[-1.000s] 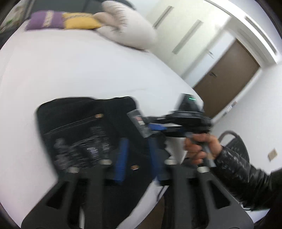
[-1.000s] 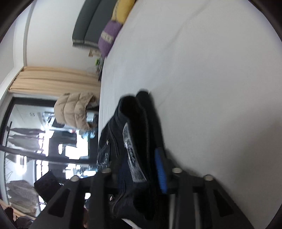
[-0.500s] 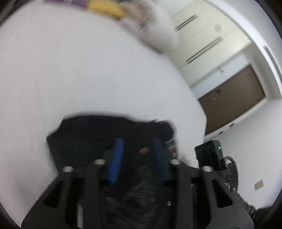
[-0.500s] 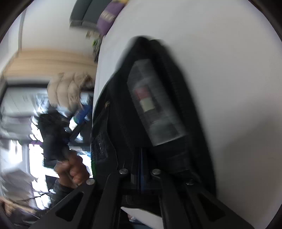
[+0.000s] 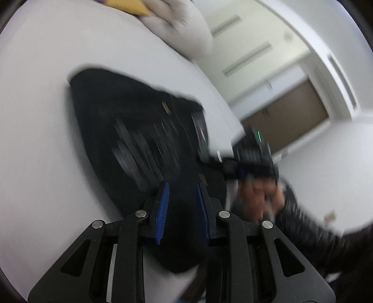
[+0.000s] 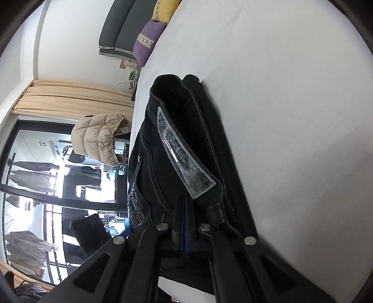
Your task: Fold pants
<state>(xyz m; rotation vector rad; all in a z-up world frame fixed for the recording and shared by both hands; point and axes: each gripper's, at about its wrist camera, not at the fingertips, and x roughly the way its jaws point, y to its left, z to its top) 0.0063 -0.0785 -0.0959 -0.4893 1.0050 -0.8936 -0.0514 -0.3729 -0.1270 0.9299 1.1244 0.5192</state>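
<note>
Black pants (image 5: 139, 139) lie folded on a white bed (image 5: 46, 116), blurred in the left wrist view. My left gripper (image 5: 181, 186) has its jaws closing, and the near edge of the fabric fills the gap between its blue pads. In the right wrist view the pants (image 6: 177, 130) show their waistband and a grey label patch (image 6: 184, 158). My right gripper (image 6: 184, 202) is shut, pinching the waistband edge. The left wrist view also shows that right gripper (image 5: 251, 158), with the person's hand (image 5: 258, 198) holding it at the bed's right side.
A cream pillow (image 5: 181, 28) and a yellow one (image 5: 126, 4) lie at the head of the bed, with a purple pillow (image 6: 146, 42) beside them. A brown door (image 5: 291, 116) stands beyond. A beige puffer jacket (image 6: 100, 139) hangs by the window. White sheet (image 6: 291, 93) stretches beyond the pants.
My left gripper dropped onto the pants' near edge and its jaws narrowed around the fabric. My right gripper went from part open to shut on the waistband, then held still.
</note>
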